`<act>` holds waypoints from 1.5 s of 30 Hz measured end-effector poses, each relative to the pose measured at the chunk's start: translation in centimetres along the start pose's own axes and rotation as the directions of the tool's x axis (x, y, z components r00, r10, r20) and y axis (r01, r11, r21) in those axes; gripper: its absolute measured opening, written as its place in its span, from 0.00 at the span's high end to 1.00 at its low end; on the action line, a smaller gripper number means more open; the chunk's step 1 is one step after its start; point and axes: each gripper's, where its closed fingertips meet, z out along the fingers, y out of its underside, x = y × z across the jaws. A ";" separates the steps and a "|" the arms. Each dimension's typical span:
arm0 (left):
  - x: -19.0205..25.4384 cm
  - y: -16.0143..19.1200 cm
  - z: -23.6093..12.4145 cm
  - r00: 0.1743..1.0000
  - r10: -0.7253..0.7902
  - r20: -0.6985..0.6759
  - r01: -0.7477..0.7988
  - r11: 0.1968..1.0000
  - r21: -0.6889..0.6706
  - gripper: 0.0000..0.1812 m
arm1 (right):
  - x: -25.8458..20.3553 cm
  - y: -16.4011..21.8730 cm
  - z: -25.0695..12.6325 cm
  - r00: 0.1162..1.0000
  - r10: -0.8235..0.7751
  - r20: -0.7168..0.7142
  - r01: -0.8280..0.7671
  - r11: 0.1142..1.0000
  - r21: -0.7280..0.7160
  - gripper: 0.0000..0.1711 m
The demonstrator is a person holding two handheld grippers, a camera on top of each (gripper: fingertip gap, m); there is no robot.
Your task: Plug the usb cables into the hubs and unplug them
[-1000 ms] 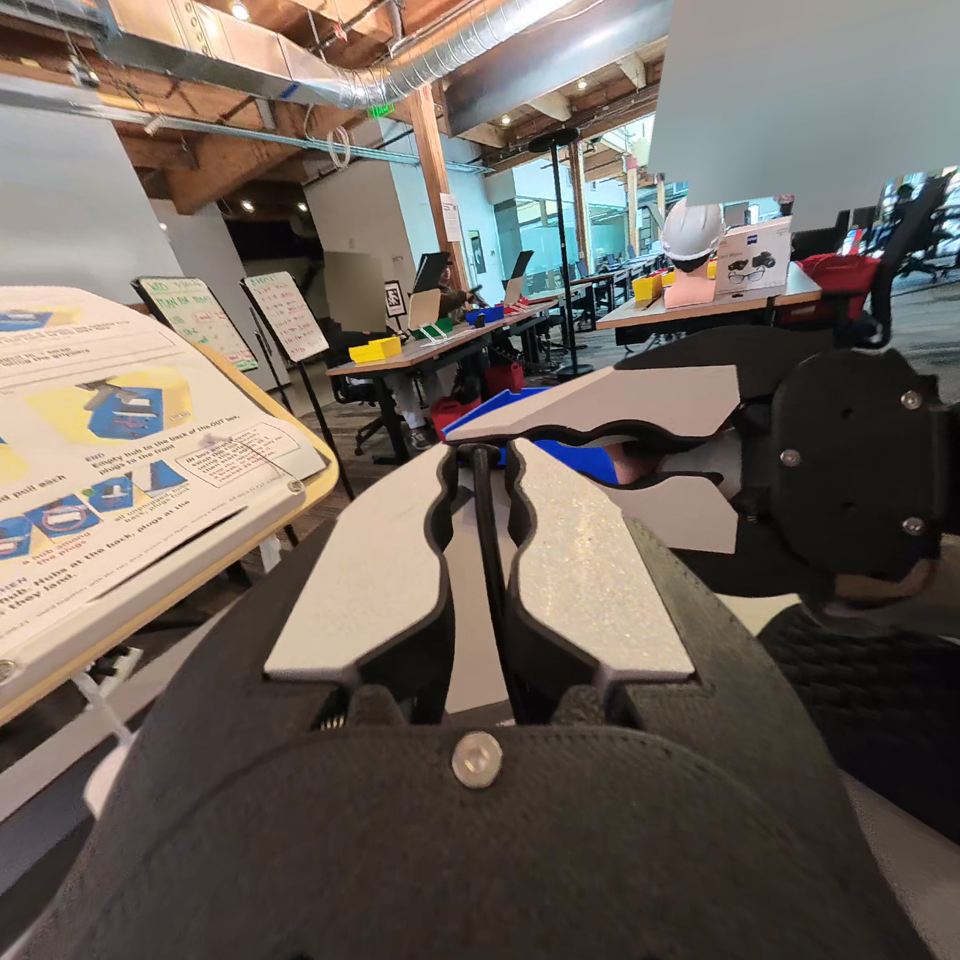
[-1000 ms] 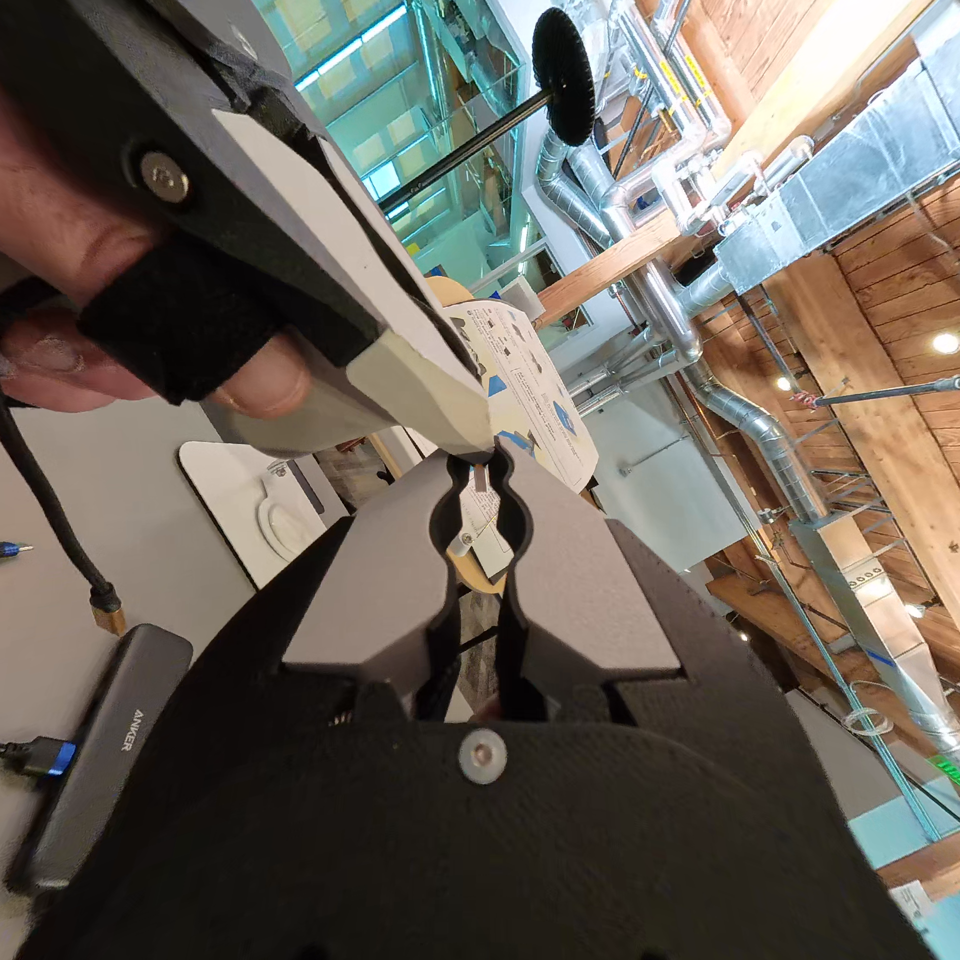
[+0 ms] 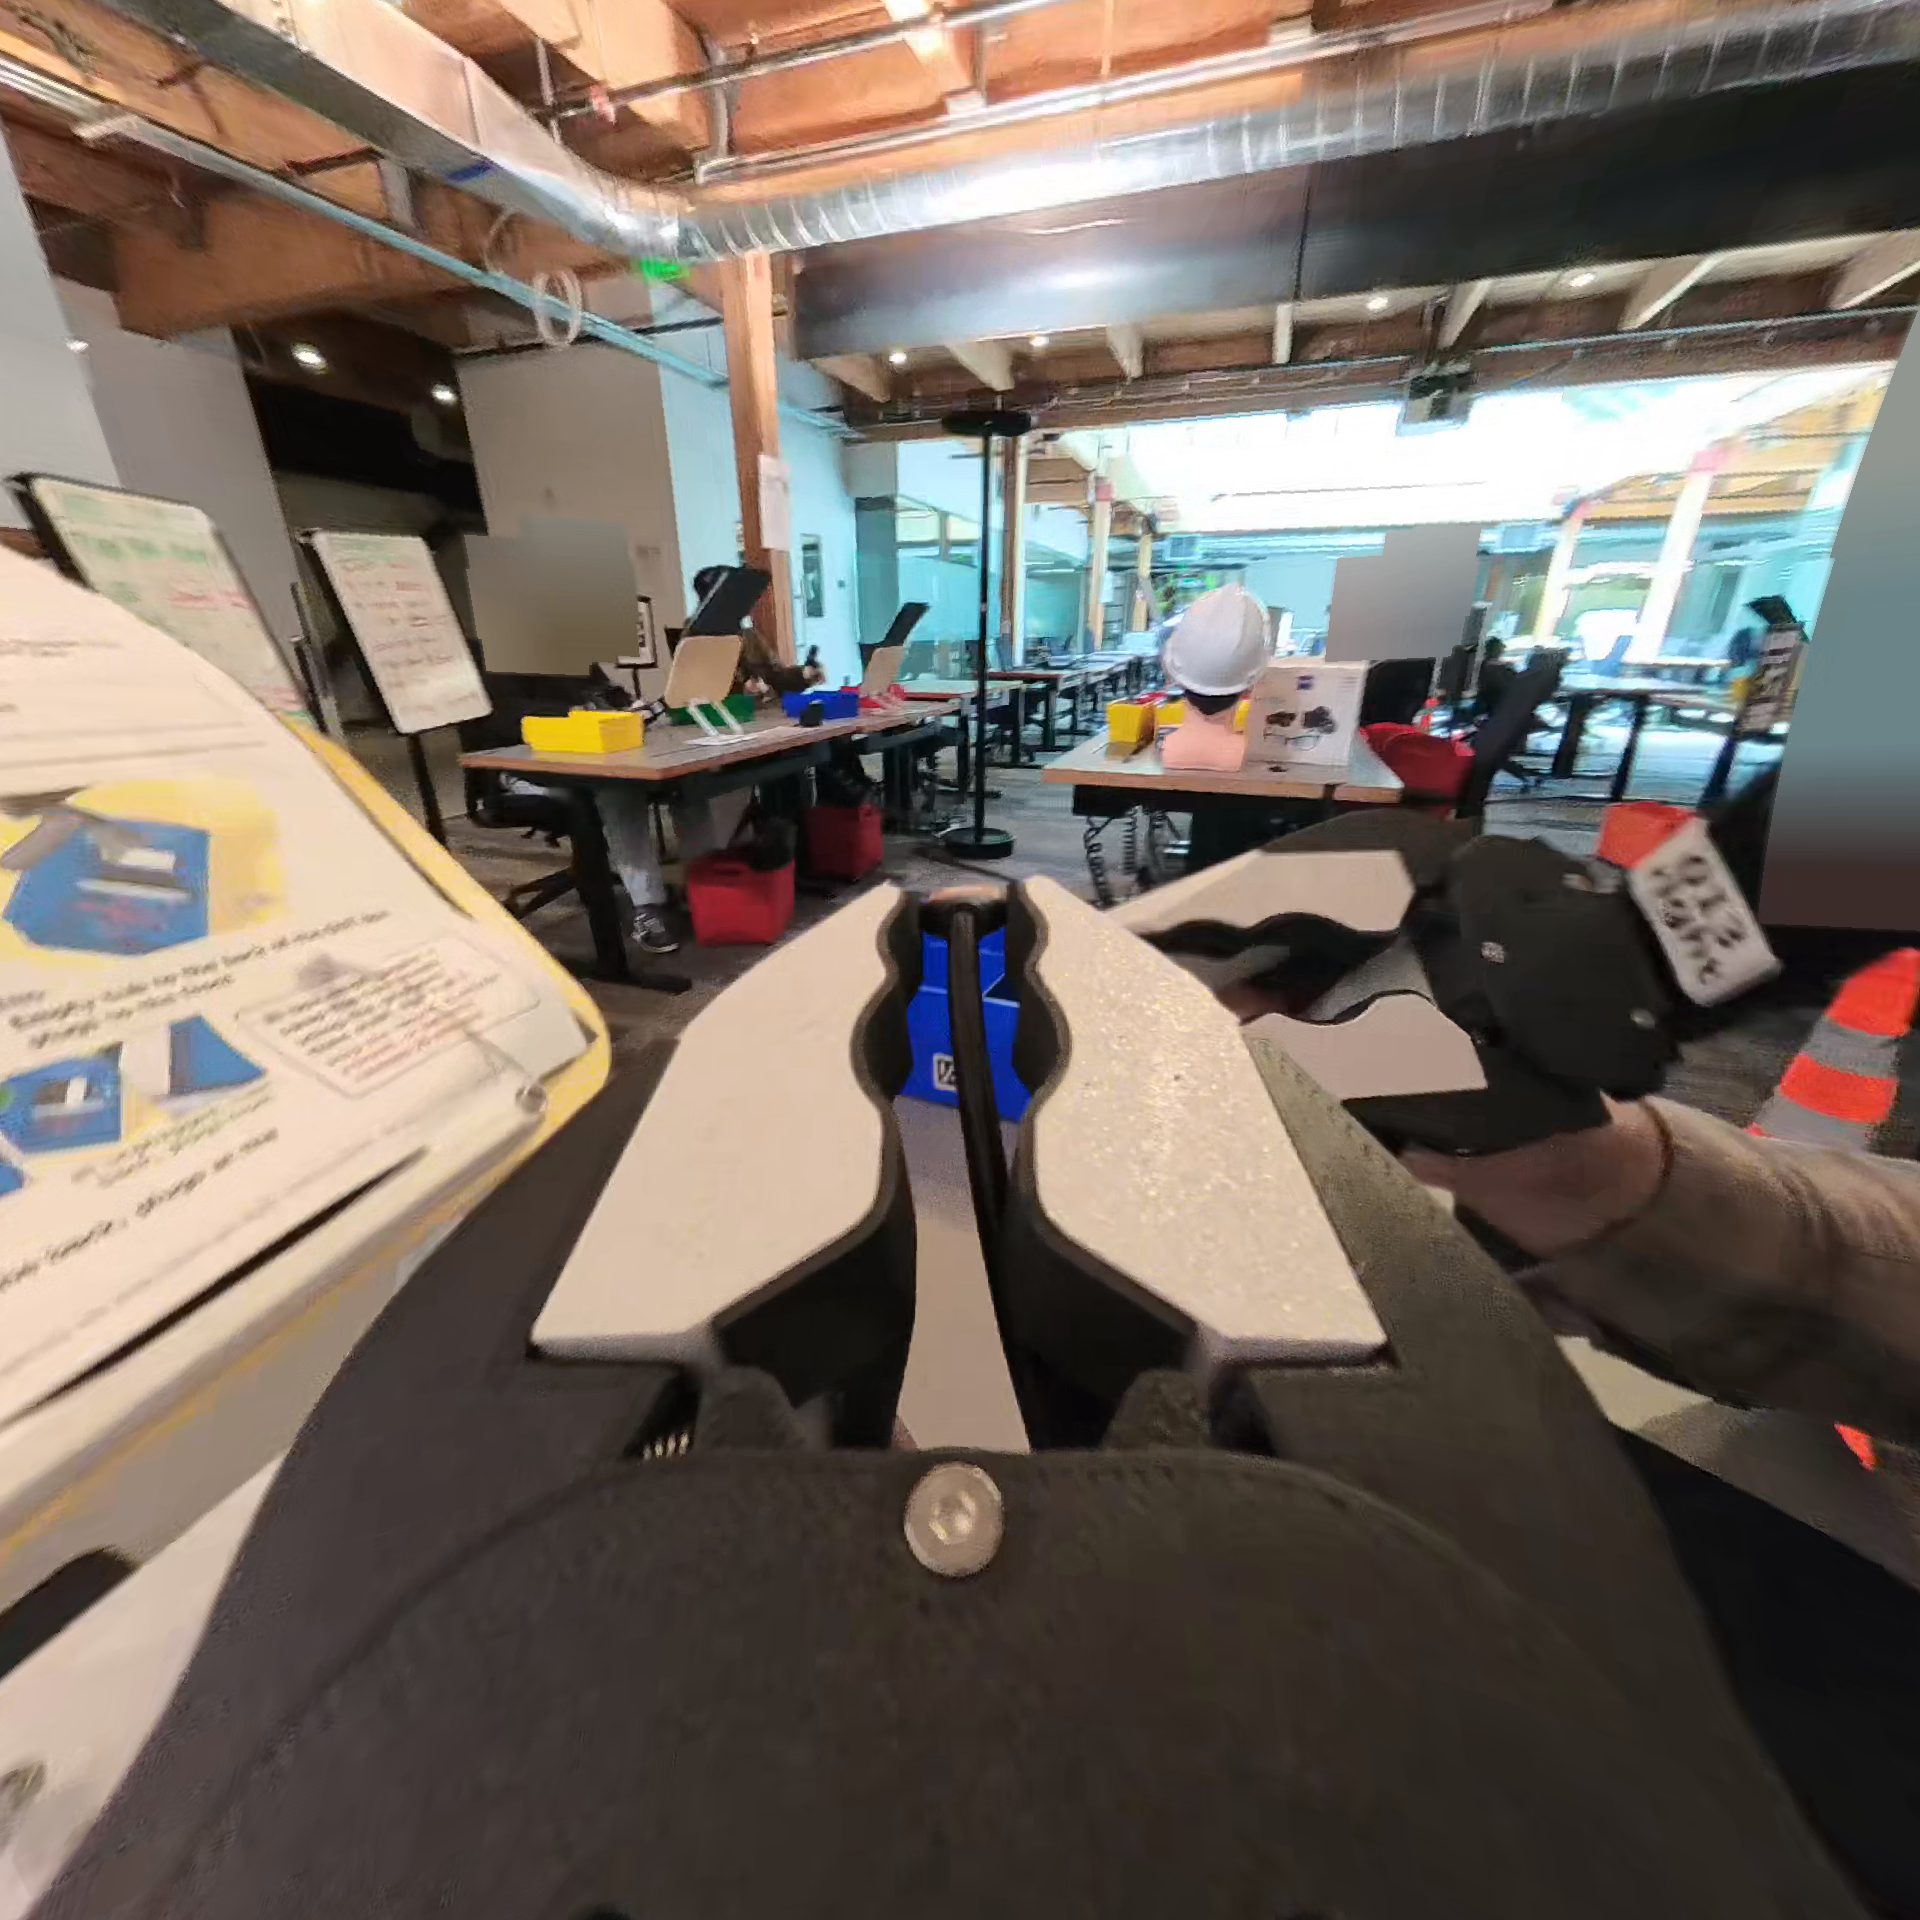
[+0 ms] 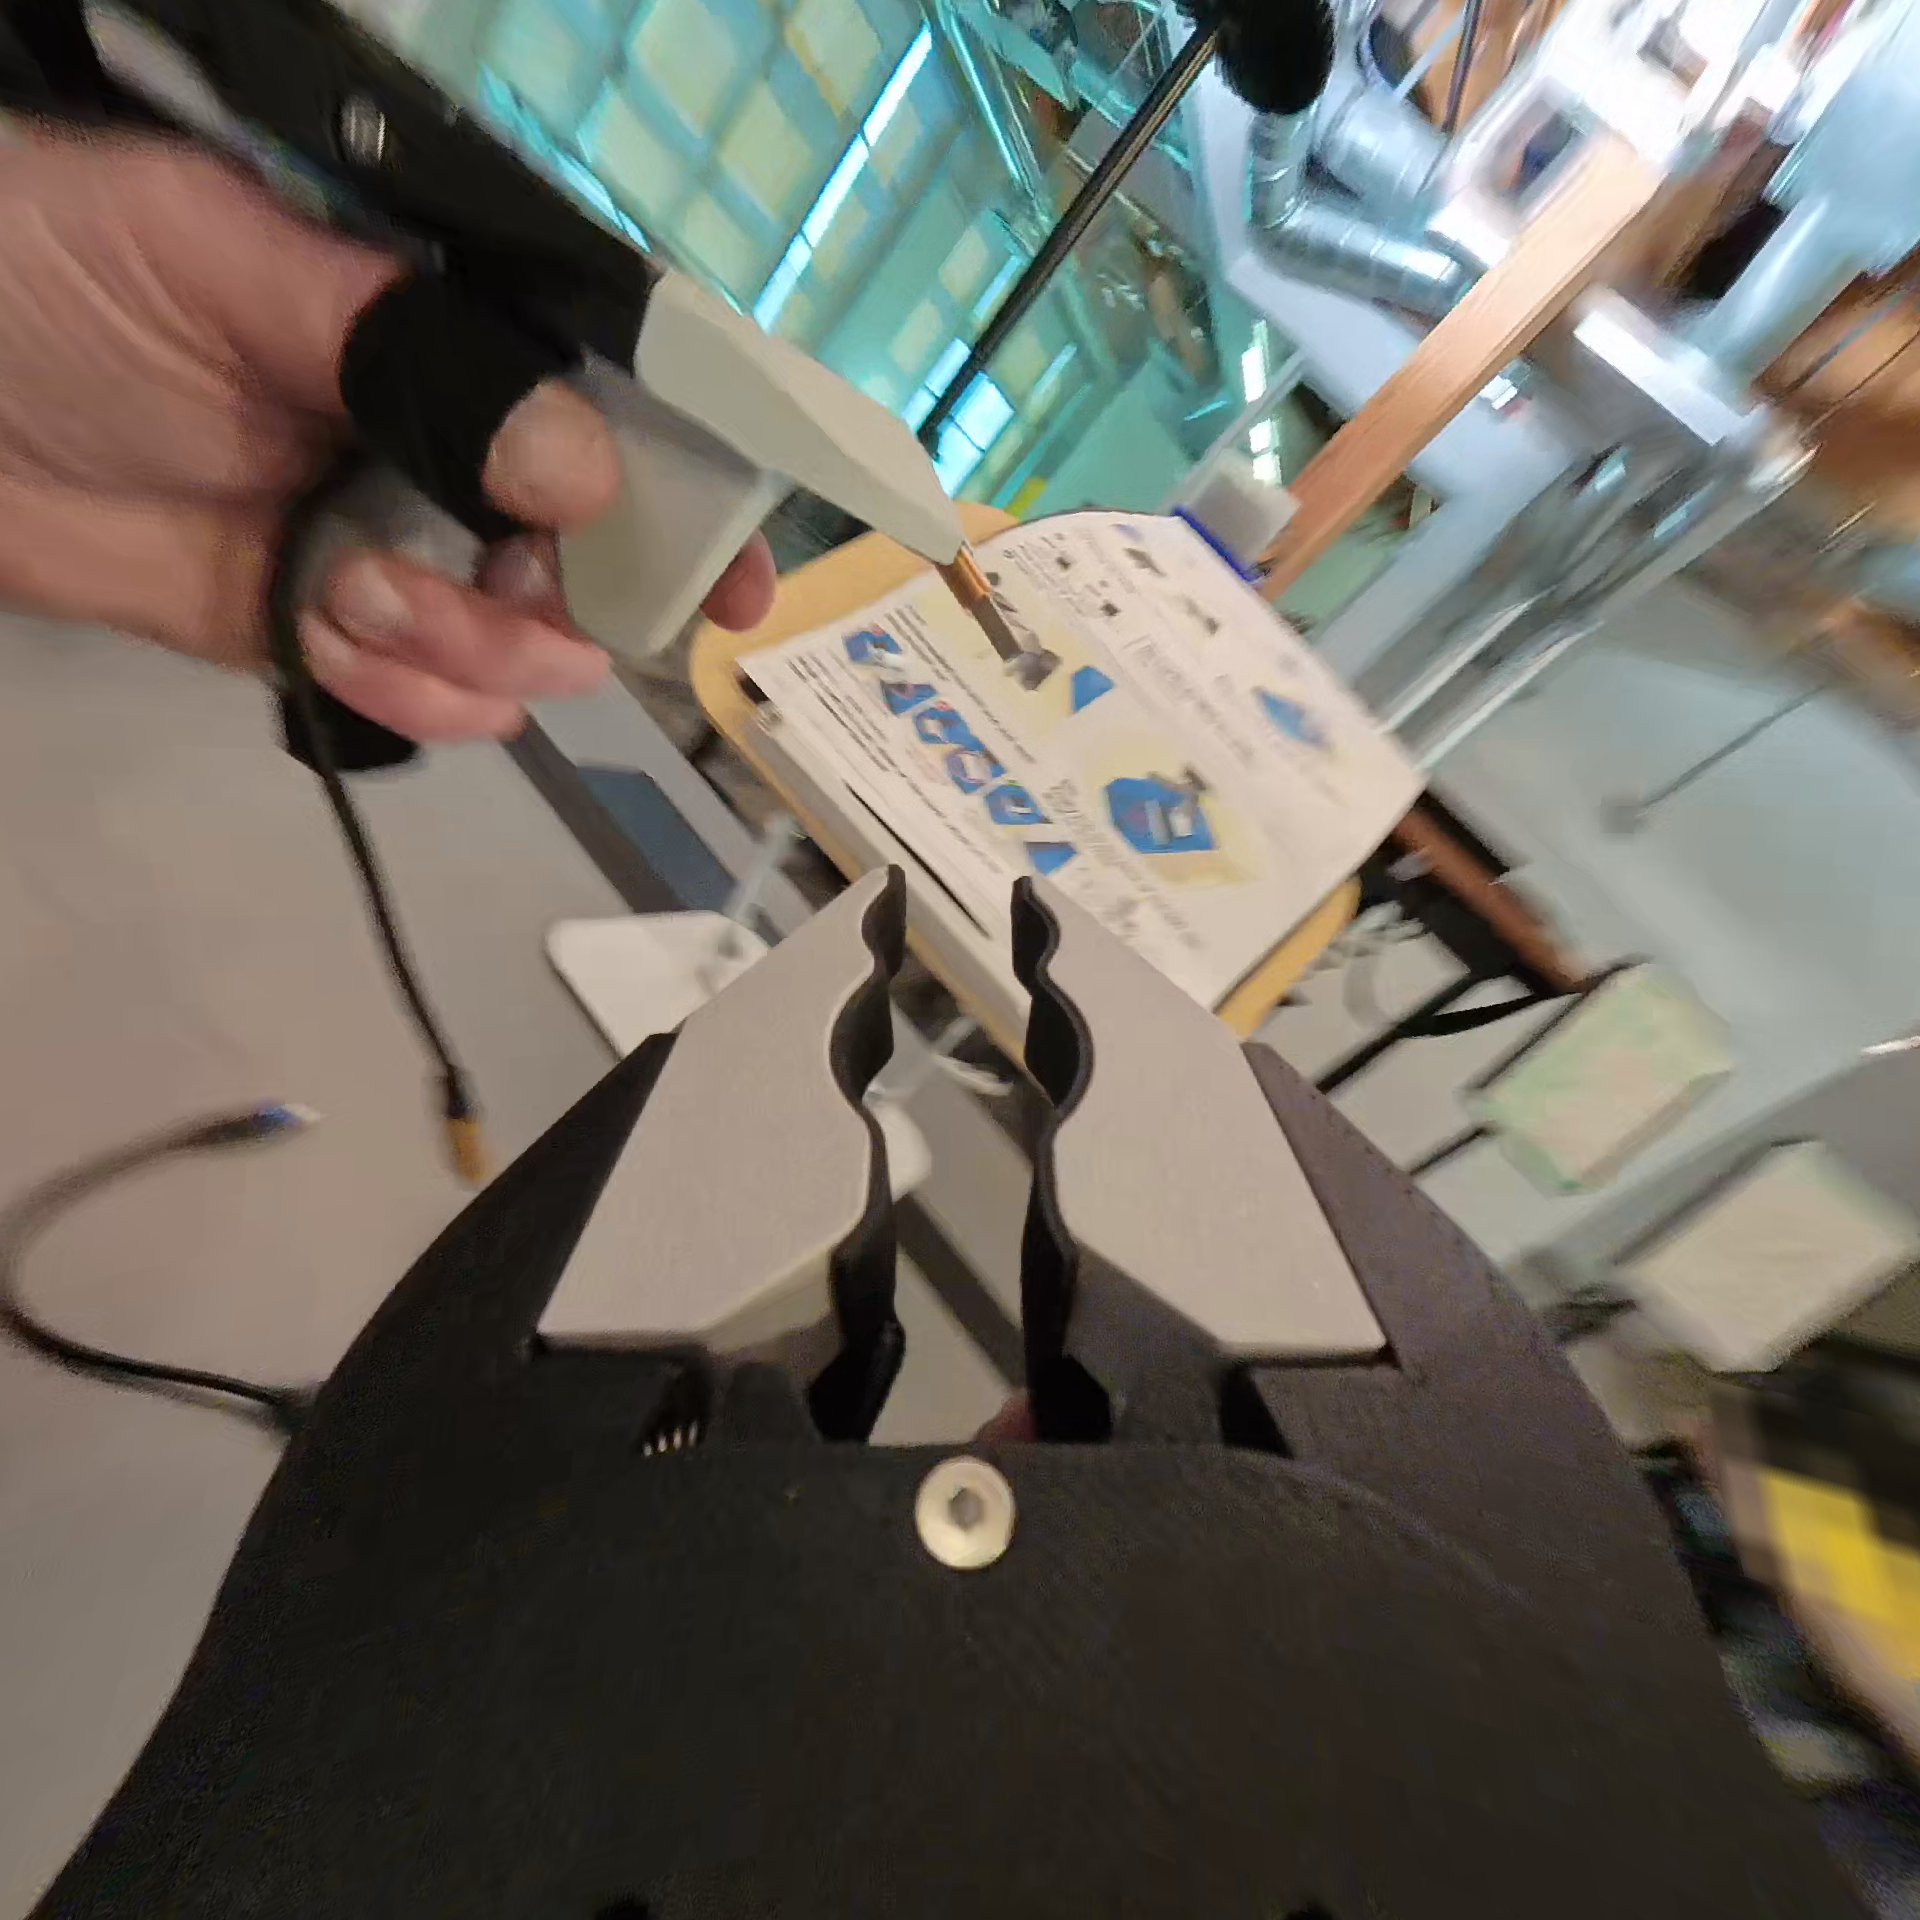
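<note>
The left gripper (image 3: 961, 904) is clamped on a black cable (image 3: 977, 1039) that runs back between its fingers. Only the right wrist view shows what sticks out the front: a gold-and-silver plug (image 4: 982, 613) poking past the tips, up in the air in front of the instruction sheet (image 4: 1091, 727) on its wooden stand. That view also shows the cable's other end (image 4: 462, 1143) dangling just above the grey worktop (image 4: 156, 935), plus a second, blue-tipped cable (image 4: 135, 1153) lying near the worktop's left edge. The right gripper (image 4: 956, 894) is spread apart, holding nothing. The left wrist view shows a blue bin (image 3: 961, 1023) past the fingers; can't tell what's in it. No hub in sight.
</note>
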 end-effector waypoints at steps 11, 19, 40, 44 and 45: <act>1.6 -0.2 -0.7 0.895 0.438 -0.086 -0.435 0.899 0.055 0.92 | 0.1 -2.9 0.4 0.221 0.739 0.637 -0.873 0.441 -0.209 0.87; 5.2 0.6 -1.3 0.719 0.670 -0.184 -0.668 0.740 0.085 0.92 | -2.2 -6.3 -2.0 -0.113 0.584 0.804 -0.881 0.315 -0.353 0.90; 6.5 0.7 -0.5 0.614 0.778 -0.135 -0.777 0.625 0.067 0.91 | -2.6 -6.5 -3.5 -0.145 0.581 0.801 -0.882 0.291 -0.371 0.98; 6.6 1.1 -0.3 0.602 0.786 -0.142 -0.786 0.614 0.070 0.92 | -2.7 -6.4 -3.7 -0.152 0.583 0.798 -0.876 0.294 -0.382 0.98; 6.7 1.1 -0.3 0.597 0.790 -0.138 -0.789 0.610 0.074 0.92 | -2.7 -6.4 -3.8 -0.151 0.582 0.799 -0.877 0.294 -0.380 0.98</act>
